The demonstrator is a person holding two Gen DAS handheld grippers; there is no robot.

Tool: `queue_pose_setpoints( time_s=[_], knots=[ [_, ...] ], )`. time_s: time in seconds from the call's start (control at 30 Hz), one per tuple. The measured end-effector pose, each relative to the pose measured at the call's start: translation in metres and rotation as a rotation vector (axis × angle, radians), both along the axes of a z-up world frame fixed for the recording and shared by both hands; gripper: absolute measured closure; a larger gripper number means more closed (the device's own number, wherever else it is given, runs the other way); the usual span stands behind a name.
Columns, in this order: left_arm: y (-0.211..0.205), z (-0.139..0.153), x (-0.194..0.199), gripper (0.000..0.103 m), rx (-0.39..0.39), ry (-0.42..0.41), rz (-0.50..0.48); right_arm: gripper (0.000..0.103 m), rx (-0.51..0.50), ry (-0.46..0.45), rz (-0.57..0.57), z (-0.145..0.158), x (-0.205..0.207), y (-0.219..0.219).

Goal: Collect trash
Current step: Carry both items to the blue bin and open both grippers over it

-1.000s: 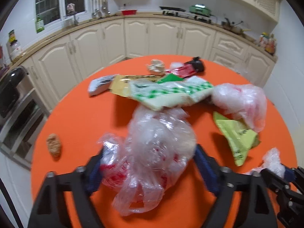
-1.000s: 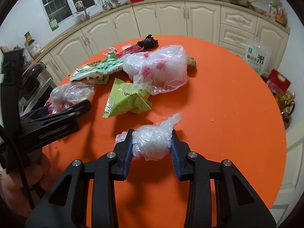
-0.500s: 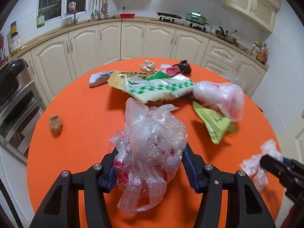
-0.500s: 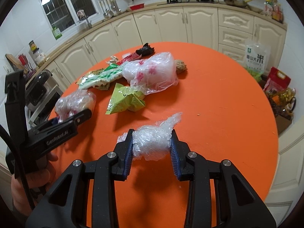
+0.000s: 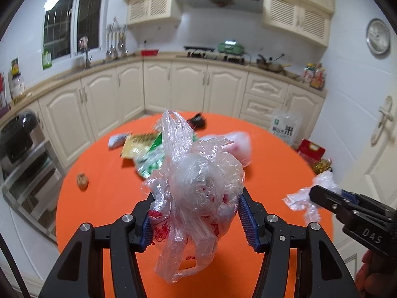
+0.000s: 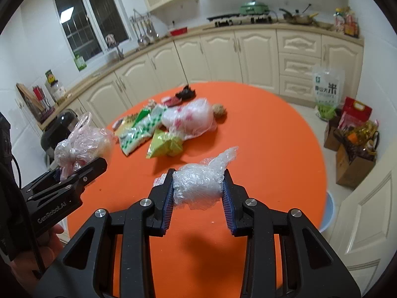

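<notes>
A crumpled clear plastic bag [image 5: 196, 186] with red print is pinched between the blue pads [image 5: 247, 219] of the left gripper [image 5: 196, 219] and is held in the air above the near part of the round orange table [image 5: 99, 198]; its loose handles hang below the jaws and one loop stands up above them. In the right wrist view the same bag [image 6: 79, 146] is seen at the left, bulging out past the tip of the left gripper [image 6: 74, 173], which is raised off the table and tilted upward.

A smaller wad of clear plastic wrap [image 6: 201, 182] is clamped between the blue pads [image 6: 168, 198] of the right gripper [image 6: 198, 196], also lifted clear of the table [image 6: 273, 149], with a twisted tail pointing up to the right. From the left wrist view this wad [image 5: 307, 193] is seen at the right edge, sticking out of the right gripper [image 5: 322, 196], which is held level and beside the left one, well apart from it.

Farther back on the table a cluster of litter is lying: a yellow-green wrapper [image 6: 163, 145], a green-and-white checked packet [image 6: 141, 129], a tied white bag with red print [image 6: 191, 120], a brown lump [image 6: 219, 110] touching that bag, and a dark item [image 6: 186, 92] near the far edge. A second brown lump [image 5: 82, 180] is lying alone toward the left edge of the table.
</notes>
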State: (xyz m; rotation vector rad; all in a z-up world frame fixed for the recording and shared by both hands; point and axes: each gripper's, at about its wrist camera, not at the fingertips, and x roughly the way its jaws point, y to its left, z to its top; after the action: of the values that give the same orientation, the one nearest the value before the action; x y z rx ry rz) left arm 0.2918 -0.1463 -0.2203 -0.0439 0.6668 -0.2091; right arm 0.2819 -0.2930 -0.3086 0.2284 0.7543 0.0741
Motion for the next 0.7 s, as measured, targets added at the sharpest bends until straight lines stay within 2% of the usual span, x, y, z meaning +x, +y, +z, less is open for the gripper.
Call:
queue_pose_setpoints(
  time_s=[0.27,0.43,0.57,0.7],
  knots=[
    [-0.043,0.033,-0.046,0.05,-0.002,-0.09,-0.077,0.071,0.003,-0.113,-0.051,0.038,-0.032,-0.044],
    [-0.086,0.042,-0.052,0.05,-0.013,-0.125,-0.173,0.071,-0.018,-0.196,-0.137,0.063,-0.057,-0.094],
    [-0.125,0.041,-0.046,0.05,-0.027,-0.111,-0.267,0.071,-0.027,-0.214,-0.243,0.071,-0.071,-0.146],
    [-0.166,0.029,-0.031,0.05,-0.033,-0.058,-0.348,0.071,-0.007,-0.178,-0.353,0.059,-0.074,-0.211]
  ],
)
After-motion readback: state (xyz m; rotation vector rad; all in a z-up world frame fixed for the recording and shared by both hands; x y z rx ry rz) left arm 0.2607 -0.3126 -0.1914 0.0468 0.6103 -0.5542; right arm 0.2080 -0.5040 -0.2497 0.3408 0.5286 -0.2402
